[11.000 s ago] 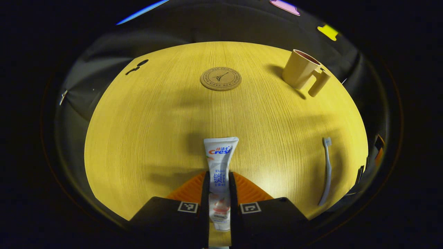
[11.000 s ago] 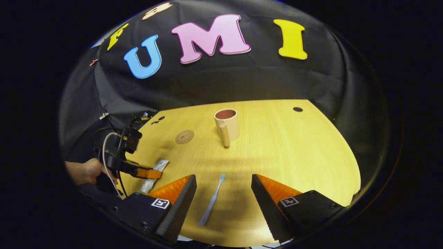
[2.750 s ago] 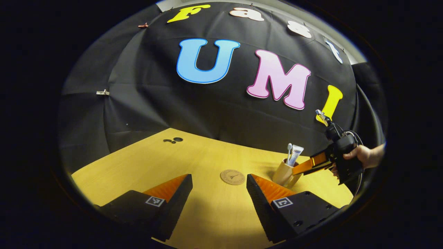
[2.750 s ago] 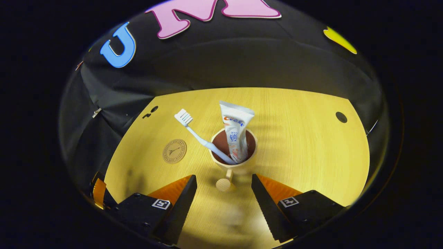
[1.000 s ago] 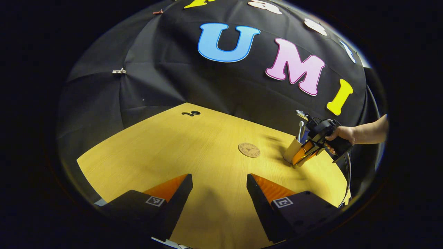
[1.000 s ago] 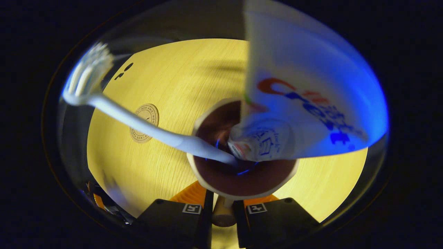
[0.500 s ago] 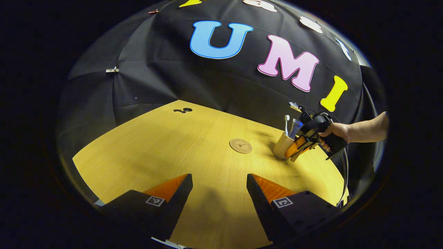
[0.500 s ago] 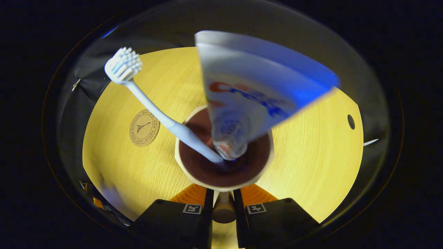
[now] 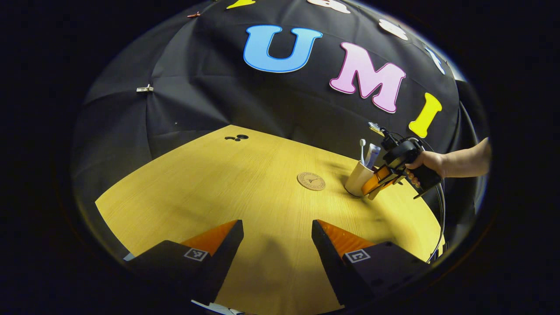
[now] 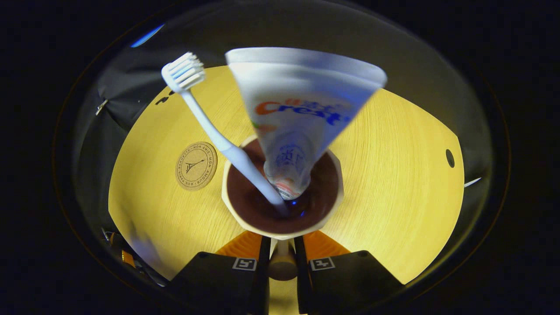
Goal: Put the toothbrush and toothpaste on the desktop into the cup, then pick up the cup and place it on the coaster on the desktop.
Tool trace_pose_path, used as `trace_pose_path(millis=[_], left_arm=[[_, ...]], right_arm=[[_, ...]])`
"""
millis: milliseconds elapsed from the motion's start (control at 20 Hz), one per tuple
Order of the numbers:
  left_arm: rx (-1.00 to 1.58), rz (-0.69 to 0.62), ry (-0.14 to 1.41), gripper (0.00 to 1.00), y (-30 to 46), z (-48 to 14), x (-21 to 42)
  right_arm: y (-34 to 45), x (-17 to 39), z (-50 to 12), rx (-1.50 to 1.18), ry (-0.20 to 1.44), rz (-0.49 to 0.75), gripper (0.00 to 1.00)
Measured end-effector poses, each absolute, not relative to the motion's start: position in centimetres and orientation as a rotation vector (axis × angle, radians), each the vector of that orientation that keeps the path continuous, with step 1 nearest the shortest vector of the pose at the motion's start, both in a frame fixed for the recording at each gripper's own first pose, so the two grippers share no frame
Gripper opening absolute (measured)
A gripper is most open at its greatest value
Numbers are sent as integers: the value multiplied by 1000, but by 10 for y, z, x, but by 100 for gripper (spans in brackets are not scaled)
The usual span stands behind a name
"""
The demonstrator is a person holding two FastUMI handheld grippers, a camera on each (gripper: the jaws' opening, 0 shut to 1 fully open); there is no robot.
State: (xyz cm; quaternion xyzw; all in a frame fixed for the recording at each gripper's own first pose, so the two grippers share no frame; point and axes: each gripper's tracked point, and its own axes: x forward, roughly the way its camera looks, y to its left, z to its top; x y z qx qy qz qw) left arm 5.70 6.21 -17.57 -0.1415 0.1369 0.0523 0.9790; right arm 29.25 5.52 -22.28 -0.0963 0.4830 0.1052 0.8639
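Cup (image 10: 282, 194) handle sits clamped between both fingers of your right tool (image 10: 282, 262), so that tool is closed on the cup's handle, which shows as a rounded knob between the fingers at the bottom of the right gripper view. Inside the cup, the toothbrush (image 10: 210, 127) leans up and to the left with its bristle head high, and the toothpaste (image 10: 302, 118) stands beside it, cap end down and flat crimped end up. Your coaster (image 10: 196, 166) lies flat on the wooden surface (image 10: 393, 183), just to the left of the cup and apart from it. From the left gripper view you can see the cup (image 9: 358, 178) to the right of the coaster (image 9: 311, 181), with your hand (image 9: 426, 162) holding the right tool (image 9: 375, 186) against it; whether the cup's base touches the surface cannot be told. Your left tool (image 9: 277, 238) hangs over the near part of the surface (image 9: 218, 183) with its fingers spread wide, holding nothing.
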Motion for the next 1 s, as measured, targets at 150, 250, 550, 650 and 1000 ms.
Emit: trace_pose_path(millis=[150,250,550,650,1000], left_arm=[[-283,109,280,98,64,-177,57],[-280,110,285,97,64,-179,57],[-267,103,279,97,64,-174,56],[-259,100,276,98,65,-172,53],[-264,112,271,98,77,-170,35]], right_arm=[[60,295,-218,-202,983,226,29],[65,293,-217,-205,981,235,29],[100,290,-208,-231,962,294,28],[116,293,-202,-240,952,316,29],[167,296,-204,-290,951,378,29]])
